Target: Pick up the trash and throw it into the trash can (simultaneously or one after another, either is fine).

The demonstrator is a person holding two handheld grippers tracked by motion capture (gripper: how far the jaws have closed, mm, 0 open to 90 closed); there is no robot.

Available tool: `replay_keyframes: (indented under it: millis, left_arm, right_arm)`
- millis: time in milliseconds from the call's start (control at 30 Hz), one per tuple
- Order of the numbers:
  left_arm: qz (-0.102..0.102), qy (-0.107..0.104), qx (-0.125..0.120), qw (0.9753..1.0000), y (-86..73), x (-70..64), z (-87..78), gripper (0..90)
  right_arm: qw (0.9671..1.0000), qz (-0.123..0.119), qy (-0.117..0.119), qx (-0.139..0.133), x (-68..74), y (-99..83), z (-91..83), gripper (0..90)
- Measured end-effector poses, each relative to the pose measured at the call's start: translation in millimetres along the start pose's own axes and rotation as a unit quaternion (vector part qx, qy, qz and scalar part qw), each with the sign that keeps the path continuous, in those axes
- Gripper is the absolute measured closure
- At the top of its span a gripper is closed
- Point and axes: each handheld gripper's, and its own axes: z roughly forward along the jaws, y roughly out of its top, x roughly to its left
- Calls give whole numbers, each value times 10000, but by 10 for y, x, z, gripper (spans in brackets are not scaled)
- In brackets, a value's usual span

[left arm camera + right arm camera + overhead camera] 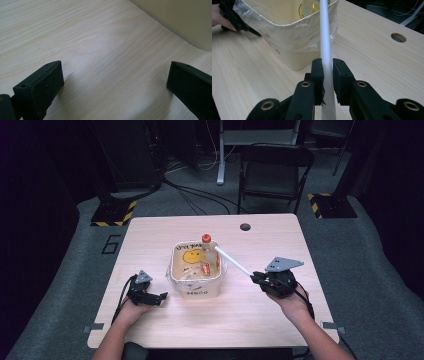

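I see one cream bin, lined with clear plastic, holding one bottle with an orange cap among some litter I can't make out. My right gripper has its jaws clamped on the one white rod, which runs ahead over the bin's rim. My left gripper rests wide open on the table, holding nothing, the bin just ahead.
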Motion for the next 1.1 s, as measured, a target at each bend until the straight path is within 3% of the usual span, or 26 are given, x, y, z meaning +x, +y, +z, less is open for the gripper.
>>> replay_keyframes:
  millis: [467, 1100]
  left_arm:
    - [-25, -4, -4, 10000, -1, -4, 1, 7]
    - [0, 2, -5, 10000, 0, 0, 0, 7]
  right_arm:
    - [9996, -94, 250, 7, 126, 48, 26, 787]
    - [9984, -316, 459, -4, 274, 186, 196, 787]
